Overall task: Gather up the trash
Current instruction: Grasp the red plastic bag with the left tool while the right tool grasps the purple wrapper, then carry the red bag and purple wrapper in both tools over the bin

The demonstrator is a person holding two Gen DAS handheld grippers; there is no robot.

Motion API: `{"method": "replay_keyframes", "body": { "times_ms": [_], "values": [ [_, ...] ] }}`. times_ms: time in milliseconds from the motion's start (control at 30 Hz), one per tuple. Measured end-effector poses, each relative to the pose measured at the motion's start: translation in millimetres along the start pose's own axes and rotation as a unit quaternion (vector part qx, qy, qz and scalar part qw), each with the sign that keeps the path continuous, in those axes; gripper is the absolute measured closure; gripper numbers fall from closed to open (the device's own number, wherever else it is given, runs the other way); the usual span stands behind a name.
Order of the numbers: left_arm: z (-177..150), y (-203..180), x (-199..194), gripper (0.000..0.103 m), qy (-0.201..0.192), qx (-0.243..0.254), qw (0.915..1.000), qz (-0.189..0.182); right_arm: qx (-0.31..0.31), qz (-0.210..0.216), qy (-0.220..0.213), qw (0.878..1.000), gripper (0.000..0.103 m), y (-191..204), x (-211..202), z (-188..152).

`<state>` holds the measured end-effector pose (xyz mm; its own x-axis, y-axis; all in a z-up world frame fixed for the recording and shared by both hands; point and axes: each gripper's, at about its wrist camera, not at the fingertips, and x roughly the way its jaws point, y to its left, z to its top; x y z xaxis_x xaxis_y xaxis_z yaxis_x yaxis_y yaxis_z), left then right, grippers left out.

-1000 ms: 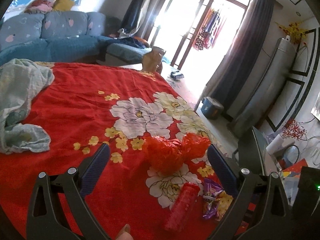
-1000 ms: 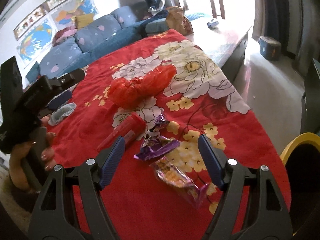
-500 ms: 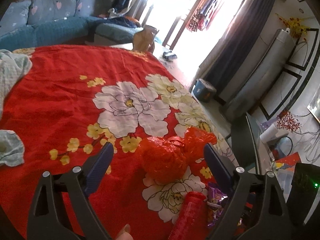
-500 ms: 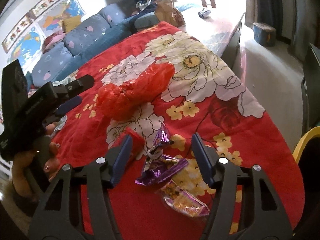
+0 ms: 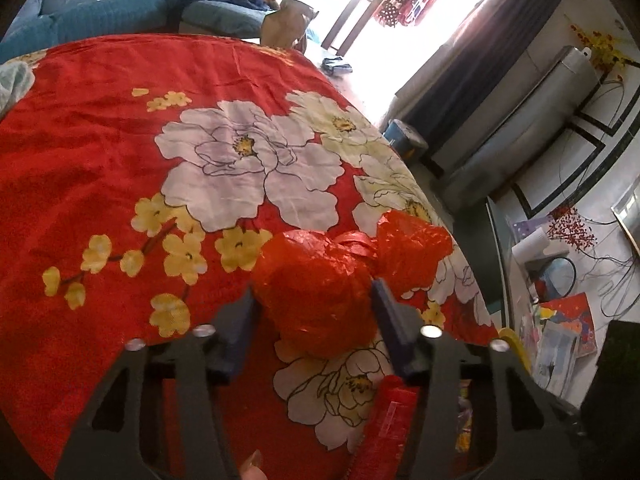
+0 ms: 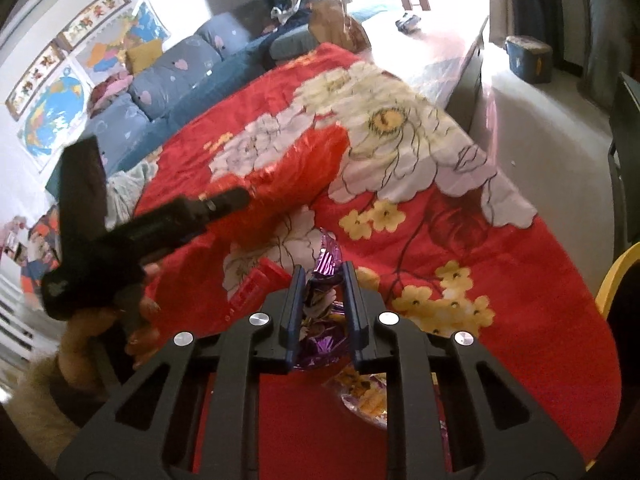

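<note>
A crumpled red plastic bag [image 5: 316, 288] lies on the red flowered tablecloth [image 5: 100, 160]. My left gripper [image 5: 313, 292] straddles it, its jaws closing, and both pads touch the bag's sides. In the right wrist view a purple foil wrapper [image 6: 326, 258] stands between the pads of my right gripper [image 6: 322, 270], whose jaws are closing and pinch it. A red ridged packet [image 6: 256, 284] lies just left of that wrapper. Behind the right jaws lies a yellow and purple snack wrapper [image 6: 364, 396].
A person's hand [image 6: 100, 320] holds the left tool over the table's left side. A yellow bin rim [image 6: 612, 276] shows past the table's right edge. A pale cloth [image 5: 16, 80] lies at the far left; a brown paper bag [image 5: 288, 24] stands at the far end.
The left gripper came forward and down over the red bag and its jaws narrowed onto it. The right gripper's jaws closed from wide apart onto the purple wrapper.
</note>
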<state>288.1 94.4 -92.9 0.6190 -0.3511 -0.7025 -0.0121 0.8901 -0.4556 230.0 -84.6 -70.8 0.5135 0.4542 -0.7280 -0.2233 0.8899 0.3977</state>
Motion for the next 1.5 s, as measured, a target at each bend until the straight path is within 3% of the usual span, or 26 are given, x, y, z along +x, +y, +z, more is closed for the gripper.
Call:
{"method": "replay_keyframes", "body": {
  "times_ms": [167,300,767,1500],
  "values": [
    [3,-7,-6,0.085,-0.006,0.012,0.9999,-0.005,-0.003,-0.002,-0.023,1.0,0.09,1,-17,6],
    [4,-13,-18,0.089,-0.021,0.017,0.9996,-0.013,-0.006,-0.003,-0.034,0.999,0.09,-1,-25,10],
    [3,-57,-68,0.09,-0.066,0.057,0.9956,-0.032,0.01,-0.004,-0.065,0.998,0.09,-22,-64,14],
    [-22,-126,-84,0.09,-0.067,0.127,0.9869,-0.074,0.043,-0.033,-0.117,0.992,0.09,-59,-126,-2]
  ]
}}
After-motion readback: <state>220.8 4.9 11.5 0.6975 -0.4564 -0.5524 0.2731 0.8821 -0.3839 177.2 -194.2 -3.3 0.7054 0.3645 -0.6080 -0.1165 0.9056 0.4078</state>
